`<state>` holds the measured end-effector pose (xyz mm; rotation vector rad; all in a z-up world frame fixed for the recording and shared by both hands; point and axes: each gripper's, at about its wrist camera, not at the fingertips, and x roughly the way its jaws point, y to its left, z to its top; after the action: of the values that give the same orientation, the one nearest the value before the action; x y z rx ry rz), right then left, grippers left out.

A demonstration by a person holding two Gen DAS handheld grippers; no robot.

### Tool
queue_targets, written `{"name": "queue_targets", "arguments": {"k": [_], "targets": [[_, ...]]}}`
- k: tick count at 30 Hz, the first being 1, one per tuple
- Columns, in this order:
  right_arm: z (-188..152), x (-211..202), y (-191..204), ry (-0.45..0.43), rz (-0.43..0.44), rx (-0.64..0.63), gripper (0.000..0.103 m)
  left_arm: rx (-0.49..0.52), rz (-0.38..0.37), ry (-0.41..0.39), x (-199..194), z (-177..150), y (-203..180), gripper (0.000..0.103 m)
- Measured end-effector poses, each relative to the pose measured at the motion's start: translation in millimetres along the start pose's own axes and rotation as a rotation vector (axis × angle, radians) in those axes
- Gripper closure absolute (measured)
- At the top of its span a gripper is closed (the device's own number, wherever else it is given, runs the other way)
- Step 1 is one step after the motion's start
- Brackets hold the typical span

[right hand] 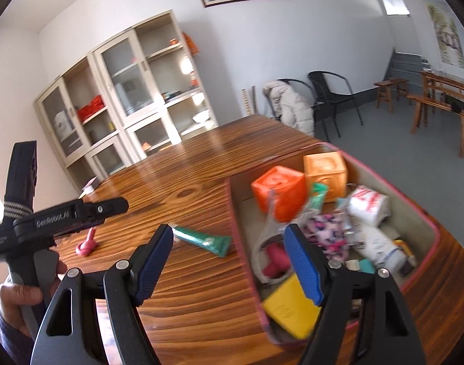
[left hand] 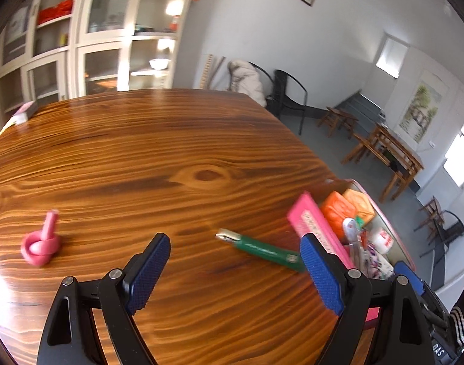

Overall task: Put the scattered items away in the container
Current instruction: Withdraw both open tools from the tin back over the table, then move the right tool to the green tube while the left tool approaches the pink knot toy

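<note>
Left wrist view. The left gripper (left hand: 235, 269) hangs over a wooden table (left hand: 159, 158) with its blue pads spread wide and nothing between them: released. A green tube (left hand: 259, 249) lies flat on the table just beyond the pads, nearer the right-hand one, its far end close to the pink wall of the container (left hand: 315, 228). The container sits at the table's right edge; two orange blocks (left hand: 338, 210) and a white roll (left hand: 382, 238) lie inside it. Well away from the container, toward the left of the table, rests a knotted pink toy (left hand: 41, 248), one end sticking up. A small pink-and-white box (left hand: 23, 112) lies at the far left corner of the table.

Right wrist view. The right gripper (right hand: 228, 261) is likewise released, jaws apart and empty; its right-hand finger (right hand: 304, 267) stands over the container (right hand: 241, 243), its left-hand finger over bare table (right hand: 201, 289). Inside the container lie the orange blocks (right hand: 277, 191), the white roll (right hand: 368, 203), a patterned cloth (right hand: 327, 231), a yellow block (right hand: 291, 308) nearest the camera, and a dark pink piece (right hand: 276, 261). The green tube (right hand: 201, 238) lies on the table just outside the container's left wall. Farther from the container, the pink toy (right hand: 86, 245) rests beneath the left gripper (right hand: 122, 205), which a hand (right hand: 17, 296) holds by its grip.
</note>
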<state>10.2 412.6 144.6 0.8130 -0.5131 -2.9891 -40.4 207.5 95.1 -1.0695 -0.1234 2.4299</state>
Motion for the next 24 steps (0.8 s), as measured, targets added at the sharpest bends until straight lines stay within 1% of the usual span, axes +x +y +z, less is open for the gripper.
{"name": "queue_targets", "arguments": {"k": [2,7,13,16,19,21,24], "targets": [[-4,8,14,0.027,0.031,-0.024,0.024,-0.03,0.031,-0.007,-7,1,23,0.014],[-8,34,50,0.083,0.075,-0.115,0.024,-0.088,0.107,-0.023,-24,1,74,0.014],[-4,83,89,0.169,0.114,-0.271,0.024,-0.094,0.213,-0.061,-46,6,121,0.014],[-6,110,99,0.21,0.097,-0.332,0.024,-0.139,0.231,-0.073,-54,9,149,0.014],[-8,132,105,0.245,0.066,-0.384,0.024,-0.204,0.25,-0.067,-55,9,174,0.014],[-9,144,105,0.266,0.049,-0.405,0.024,-0.237,0.26,-0.052,-51,6,187,0.014],[-8,158,100,0.289,0.03,-0.403,0.024,-0.24,0.269,-0.017,-38,2,194,0.014]]}}
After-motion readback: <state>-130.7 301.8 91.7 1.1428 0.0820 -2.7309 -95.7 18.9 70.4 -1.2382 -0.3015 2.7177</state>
